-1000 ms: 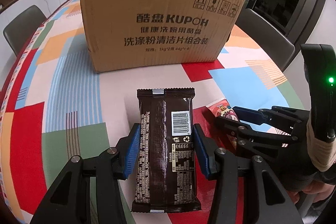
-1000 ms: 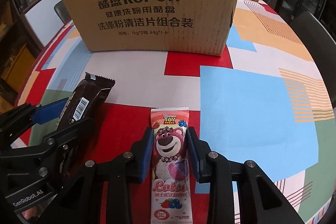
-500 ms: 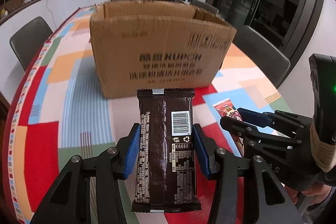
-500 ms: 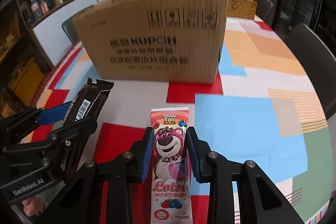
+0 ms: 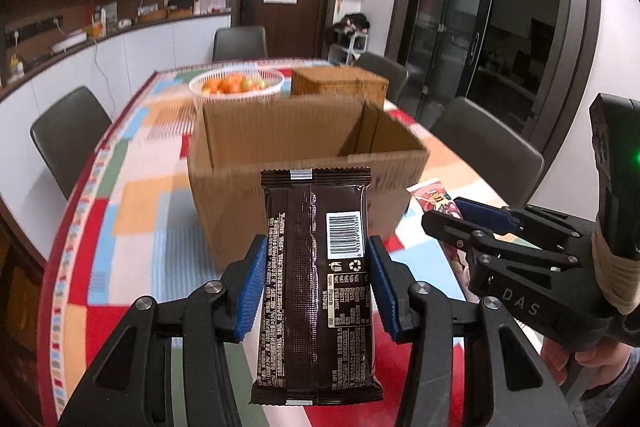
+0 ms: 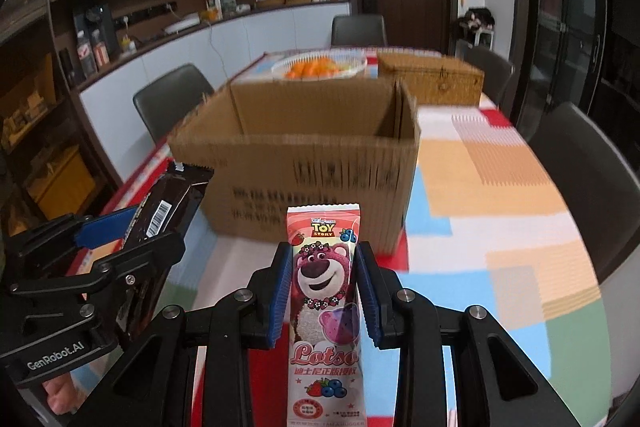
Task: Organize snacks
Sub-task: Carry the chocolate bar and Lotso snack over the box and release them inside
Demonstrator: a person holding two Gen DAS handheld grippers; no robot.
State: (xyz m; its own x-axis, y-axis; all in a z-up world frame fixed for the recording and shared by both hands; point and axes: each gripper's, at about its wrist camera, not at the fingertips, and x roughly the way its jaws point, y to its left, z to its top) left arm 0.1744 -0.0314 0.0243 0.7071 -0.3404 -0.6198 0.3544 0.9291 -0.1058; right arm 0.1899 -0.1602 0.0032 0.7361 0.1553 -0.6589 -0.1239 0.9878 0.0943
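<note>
Up front in the left wrist view, the left gripper (image 5: 316, 287) is clamped on a dark brown foil snack packet with a white barcode (image 5: 316, 291), its blue pads pressing both long edges, the packet lifted clear of the surface. Below lies a long table under a cloth of red, blue, orange, green and white blocks (image 5: 132, 211). On it stands an open brown corrugated cardboard box (image 5: 248, 183), just beyond the packet; what can be seen of its inside shows only bare cardboard walls. Behind the box sit a white mesh basket of orange fruit (image 5: 236, 85) and a closed woven wicker case (image 5: 338, 83). Grey chairs (image 5: 66, 135) ring the table; a white counter with shelves runs along the left wall, and a dark door carrying a red hanging closes the far end. At right the right gripper (image 5: 460, 211) carries the pink packet's tip.

Next, in the right wrist view, the right gripper (image 6: 323, 291) is clamped on a slim pink packet printed with a pink bear and berries (image 6: 324, 307), held above the cloth before the same cardboard box (image 6: 320, 179), whose visible interior is bare. The fruit basket (image 6: 320, 65) and wicker case (image 6: 432, 79) stand beyond it. At left the left gripper (image 6: 132, 231) holds the brown packet (image 6: 168, 203).
</note>
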